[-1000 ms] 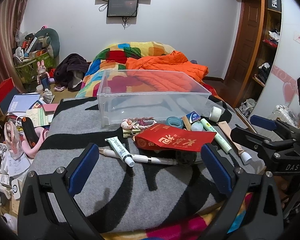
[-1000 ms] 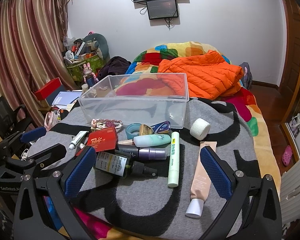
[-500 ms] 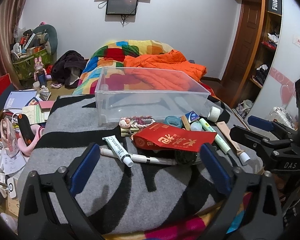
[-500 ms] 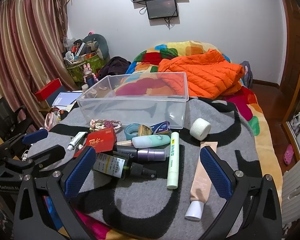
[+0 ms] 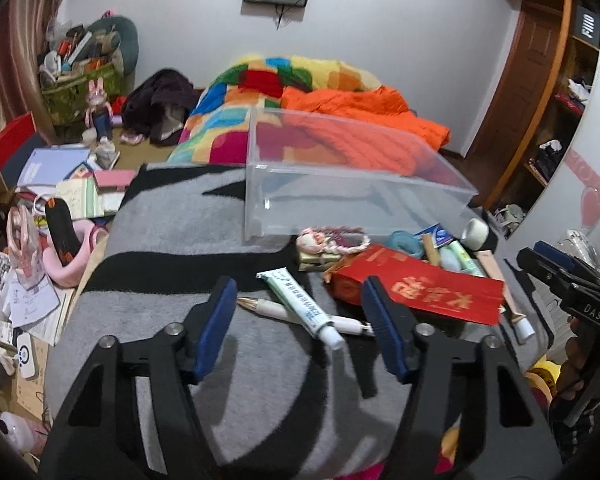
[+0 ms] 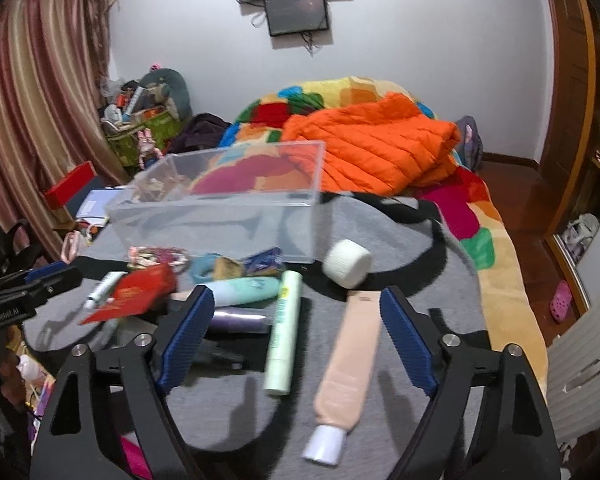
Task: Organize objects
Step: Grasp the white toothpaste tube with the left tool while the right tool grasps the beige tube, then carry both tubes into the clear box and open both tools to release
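On the grey-and-black blanket [image 5: 204, 240], clear plastic bin [image 5: 340, 196] behind the clutter, left gripper [image 5: 300, 320] closing around a white tube [image 5: 300, 304], untouched, right gripper [image 6: 296, 336] closing above peach tube [image 6: 352, 364] and pale green tube [image 6: 284, 332], neither gripped.

Both claws are narrowing from the wide spread of a second ago. The left claw [image 5: 300, 320] is closing in and dropping nearer the blanket, and its blue pads now frame the small white tube [image 5: 300, 304] and the pen [image 5: 268, 309] without touching them. The right claw [image 6: 296, 336] is closing too, sinking toward the green tube [image 6: 283, 332] and the beige tube [image 6: 350, 364] between its pads.
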The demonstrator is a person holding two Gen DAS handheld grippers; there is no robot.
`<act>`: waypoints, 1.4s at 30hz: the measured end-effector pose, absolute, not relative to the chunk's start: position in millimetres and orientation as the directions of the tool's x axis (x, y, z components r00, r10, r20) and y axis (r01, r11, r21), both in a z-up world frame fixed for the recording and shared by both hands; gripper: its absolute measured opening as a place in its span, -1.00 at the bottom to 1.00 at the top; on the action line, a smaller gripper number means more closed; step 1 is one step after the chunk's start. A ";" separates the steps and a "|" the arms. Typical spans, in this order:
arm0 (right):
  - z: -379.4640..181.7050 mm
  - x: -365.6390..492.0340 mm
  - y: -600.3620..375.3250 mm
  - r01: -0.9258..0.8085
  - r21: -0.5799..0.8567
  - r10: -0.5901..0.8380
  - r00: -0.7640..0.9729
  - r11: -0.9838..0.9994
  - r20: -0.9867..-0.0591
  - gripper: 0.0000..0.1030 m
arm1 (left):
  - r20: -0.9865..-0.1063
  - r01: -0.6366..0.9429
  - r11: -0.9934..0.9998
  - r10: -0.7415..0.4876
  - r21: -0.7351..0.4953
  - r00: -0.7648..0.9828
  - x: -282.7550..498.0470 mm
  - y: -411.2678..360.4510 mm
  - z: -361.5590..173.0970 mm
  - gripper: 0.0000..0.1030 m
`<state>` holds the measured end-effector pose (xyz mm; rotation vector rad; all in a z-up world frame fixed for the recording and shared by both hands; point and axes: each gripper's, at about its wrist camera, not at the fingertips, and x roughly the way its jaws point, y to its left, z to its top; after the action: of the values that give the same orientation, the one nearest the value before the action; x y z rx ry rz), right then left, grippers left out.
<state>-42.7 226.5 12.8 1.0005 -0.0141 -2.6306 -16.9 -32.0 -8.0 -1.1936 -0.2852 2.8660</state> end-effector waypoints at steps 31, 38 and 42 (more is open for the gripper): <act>-35.6 -53.1 253.5 0.228 0.085 -0.210 -0.605 -0.970 -0.768 -0.85 | -0.733 0.066 -0.996 0.005 -0.068 -0.680 -25.3 -23.0 -34.7 -0.70; -19.1 -45.8 257.2 0.226 0.098 -0.224 -0.642 -0.969 -0.733 -0.86 | -0.688 0.067 -0.993 0.016 -0.094 -0.726 -19.3 -28.8 -12.7 -0.70; -0.3 -47.0 256.6 0.242 0.116 -0.252 -0.670 -0.963 -0.698 -0.86 | -0.660 0.060 -0.993 0.020 -0.098 -0.751 -20.0 -28.4 -0.6 -0.70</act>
<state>-47.0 256.6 -0.3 1.1093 -0.0205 -2.6474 -20.0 -28.4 -0.6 -1.1148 -0.1786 2.9548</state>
